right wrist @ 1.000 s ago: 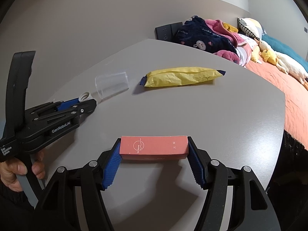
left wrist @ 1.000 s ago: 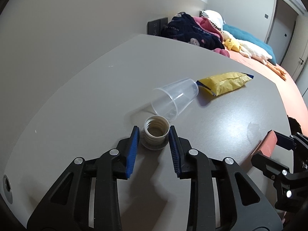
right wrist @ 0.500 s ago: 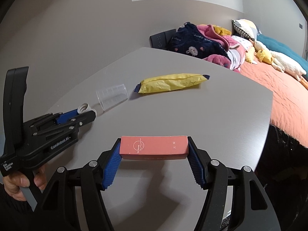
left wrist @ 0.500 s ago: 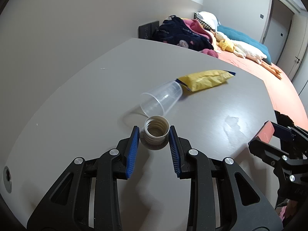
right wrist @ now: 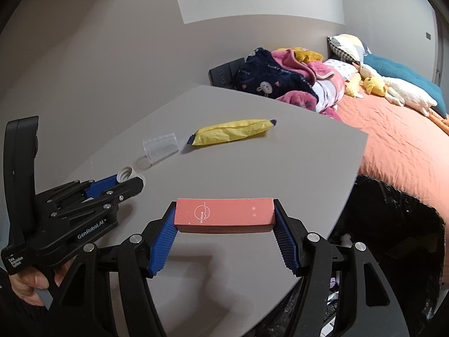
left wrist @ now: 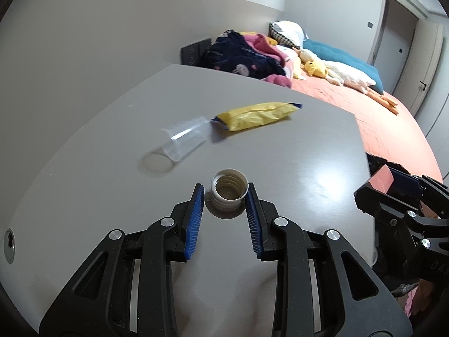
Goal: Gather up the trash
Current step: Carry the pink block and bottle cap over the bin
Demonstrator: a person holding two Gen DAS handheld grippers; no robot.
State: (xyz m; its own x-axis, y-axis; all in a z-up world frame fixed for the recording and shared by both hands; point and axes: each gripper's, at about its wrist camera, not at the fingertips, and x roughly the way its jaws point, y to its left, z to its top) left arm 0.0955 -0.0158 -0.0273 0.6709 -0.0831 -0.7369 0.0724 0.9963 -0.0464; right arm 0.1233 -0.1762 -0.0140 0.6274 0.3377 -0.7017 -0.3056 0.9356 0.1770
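Pinching a light, stiff bottle cap (left wrist: 229,191) by its ribbed sides, left claw (left wrist: 224,196); right claw (right wrist: 224,219) clamps the rigid pink box (right wrist: 223,215) endwise.

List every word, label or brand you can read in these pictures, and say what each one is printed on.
"Willove": on the pink box, beside a round logo.
"GenRobot.AI": on the left gripper.
"Data Acquisition System": on that gripper's handle end.
Small marks right of the box logo, lettering on the dark blanket: too small to read.
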